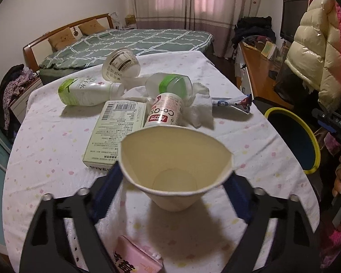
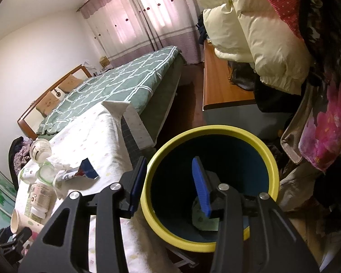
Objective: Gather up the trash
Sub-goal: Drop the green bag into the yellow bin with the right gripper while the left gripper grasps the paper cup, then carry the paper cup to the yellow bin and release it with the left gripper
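My left gripper (image 1: 176, 173) is shut on a cream paper cup (image 1: 175, 166). Its blue pads press the cup's sides and squeeze the rim into an angular shape just above the white spotted tablecloth (image 1: 45, 150). Behind the cup lie a printed box (image 1: 116, 132), a Co-Q10 bottle (image 1: 164, 111), a white bottle with a green label (image 1: 88, 91), a yogurt tub (image 1: 121, 64), a clear cup (image 1: 170, 86), crumpled tissue (image 1: 200, 107) and a wrapper (image 1: 234, 103). My right gripper (image 2: 169, 184) hangs open over the yellow-rimmed bin (image 2: 216, 129), with nothing between its fingers. A piece of trash (image 2: 202, 223) lies at the bin's bottom.
A pink box (image 1: 136, 259) lies at the table's near edge under my left gripper. The bin (image 1: 307, 136) stands off the table's right side. A green-quilted bed (image 1: 129, 41) is behind the table; a wooden desk (image 2: 218, 86) and hanging coats (image 2: 257, 34) are to the right.
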Motion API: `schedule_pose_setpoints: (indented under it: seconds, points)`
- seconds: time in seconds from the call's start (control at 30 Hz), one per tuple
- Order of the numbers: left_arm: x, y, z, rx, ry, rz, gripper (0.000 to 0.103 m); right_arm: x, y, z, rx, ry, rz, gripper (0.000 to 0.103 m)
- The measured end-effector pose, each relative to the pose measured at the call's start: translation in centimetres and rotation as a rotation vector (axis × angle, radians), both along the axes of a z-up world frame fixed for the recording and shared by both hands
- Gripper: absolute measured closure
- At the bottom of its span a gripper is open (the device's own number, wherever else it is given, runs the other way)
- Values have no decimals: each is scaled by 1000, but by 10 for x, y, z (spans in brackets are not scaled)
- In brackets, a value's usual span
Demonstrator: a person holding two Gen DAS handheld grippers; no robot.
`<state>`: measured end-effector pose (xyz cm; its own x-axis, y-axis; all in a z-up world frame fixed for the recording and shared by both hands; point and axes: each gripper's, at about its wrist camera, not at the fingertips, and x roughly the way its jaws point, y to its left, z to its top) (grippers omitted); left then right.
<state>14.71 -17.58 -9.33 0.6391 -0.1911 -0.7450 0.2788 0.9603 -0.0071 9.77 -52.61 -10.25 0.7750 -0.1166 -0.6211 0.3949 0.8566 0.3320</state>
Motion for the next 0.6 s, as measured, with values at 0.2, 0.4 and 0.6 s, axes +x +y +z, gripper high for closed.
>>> schedule_pose_setpoints:
  seconds: [0.2,0.4,0.6]
  points:
    - [-7,-6,5,-26,-4,-26,34,-6,-2,-3,19,4,-2,63]
    - [-19,-29,18,-45,-22,-78,34,-16,-8,-4,25,0,-15,63]
    - [-18,-74,17,-47,-10,-173,34,-35,-21,-6,20,-1,-52,58]
